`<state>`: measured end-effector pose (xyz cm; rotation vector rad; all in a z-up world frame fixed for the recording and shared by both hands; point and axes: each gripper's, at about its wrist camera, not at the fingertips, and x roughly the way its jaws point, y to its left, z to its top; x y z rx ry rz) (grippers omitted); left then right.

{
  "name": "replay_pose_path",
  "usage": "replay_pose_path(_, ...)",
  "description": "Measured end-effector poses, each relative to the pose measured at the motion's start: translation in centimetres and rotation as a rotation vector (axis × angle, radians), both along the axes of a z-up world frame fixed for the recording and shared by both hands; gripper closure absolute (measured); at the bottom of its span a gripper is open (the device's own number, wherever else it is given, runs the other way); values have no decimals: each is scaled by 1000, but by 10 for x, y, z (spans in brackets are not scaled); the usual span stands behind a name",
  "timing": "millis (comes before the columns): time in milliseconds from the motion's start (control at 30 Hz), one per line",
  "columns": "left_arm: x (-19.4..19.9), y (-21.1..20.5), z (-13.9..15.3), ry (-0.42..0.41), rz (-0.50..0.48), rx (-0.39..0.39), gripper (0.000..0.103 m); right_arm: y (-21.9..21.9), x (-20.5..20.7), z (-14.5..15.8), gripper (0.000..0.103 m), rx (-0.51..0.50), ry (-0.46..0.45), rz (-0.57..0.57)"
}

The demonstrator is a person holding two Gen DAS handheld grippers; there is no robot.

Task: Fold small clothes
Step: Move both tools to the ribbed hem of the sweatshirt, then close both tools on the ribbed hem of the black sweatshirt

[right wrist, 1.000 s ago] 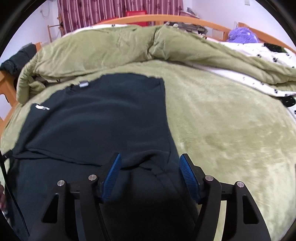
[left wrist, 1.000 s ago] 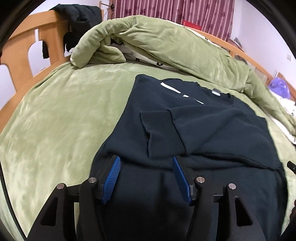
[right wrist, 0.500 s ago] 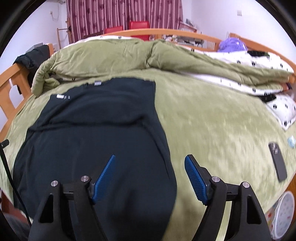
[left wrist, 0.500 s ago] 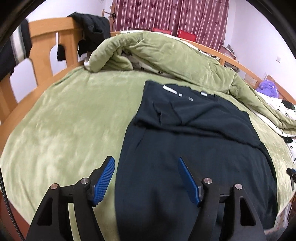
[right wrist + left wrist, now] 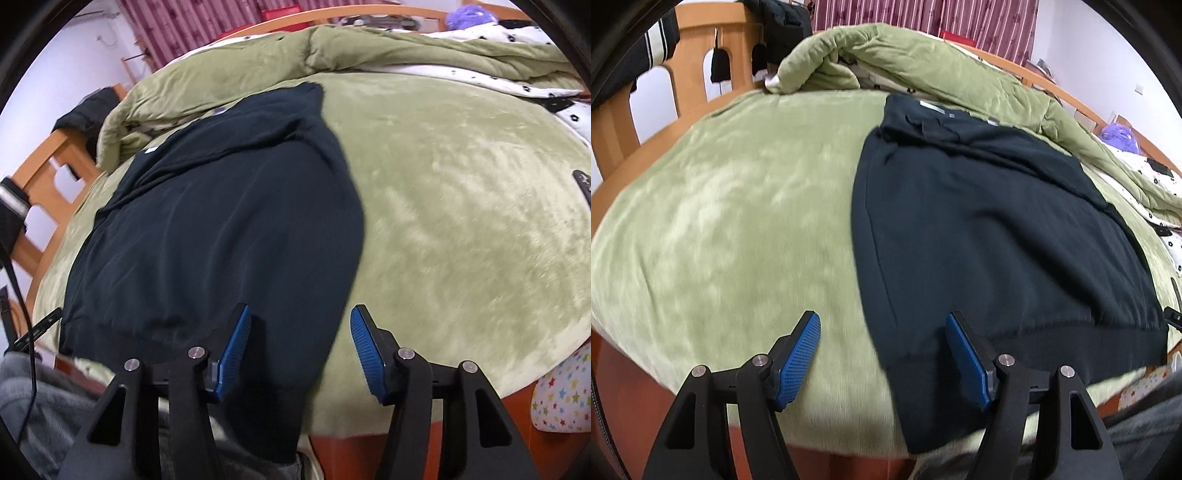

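A dark navy sweatshirt (image 5: 990, 229) lies flat on the green bed cover (image 5: 731, 206), sleeves folded in across its chest, hem hanging over the near bed edge. It also shows in the right wrist view (image 5: 221, 229). My left gripper (image 5: 882, 354) is open and empty above the hem's left corner, at the bed edge. My right gripper (image 5: 299, 350) is open and empty above the hem's right corner, where the cloth drapes down over the edge.
A bunched green duvet (image 5: 905, 55) lies behind the sweatshirt. A wooden bed frame (image 5: 690, 48) with dark clothes hung on it stands at the left. A phone (image 5: 583, 184) lies on the cover at the right. A star-patterned cloth (image 5: 561, 398) sits below the bed edge.
Both grippers have pulled back from the folded sleeves at the chest to the hem at the near bed edge. They stayed open and empty.
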<state>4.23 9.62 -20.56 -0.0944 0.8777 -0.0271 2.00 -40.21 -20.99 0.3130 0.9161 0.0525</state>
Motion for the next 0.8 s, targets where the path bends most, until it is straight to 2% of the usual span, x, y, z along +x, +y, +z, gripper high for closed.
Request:
replay_pose_path(333, -6, -1, -11, 25, -42, -91, 36, 1, -16, -24, 47, 73, 14, 12)
replay_pose_path(367, -7, -1, -12, 25, -43, -101, 37, 2, -17, -24, 47, 81, 11, 15)
replay_pose_path(467, -5, -7, -13, 25, -50, -115, 51, 5, -14, -27, 47, 125, 24, 30)
replay_pose_path(500, -5, -9, -13, 26, -56, -115, 59, 7, -13, -27, 47, 120, 29, 29)
replay_pose_path(567, -2, -14, -11, 26, -53, -104, 63, 11, -10, -27, 48, 107, 31, 24)
replay_pose_path(633, -2, -15, -9, 19, -55, -104, 72, 13, -6, -27, 55, 101, 46, 11)
replay_pose_path(733, -2, -12, -1, 2, -55, -128, 83, 15, -2, -21, 83, 103, 42, 13)
replay_pose_path(800, -3, -9, 11, -24, -59, -158, 86, 13, -2, -13, 88, 128, 27, 20)
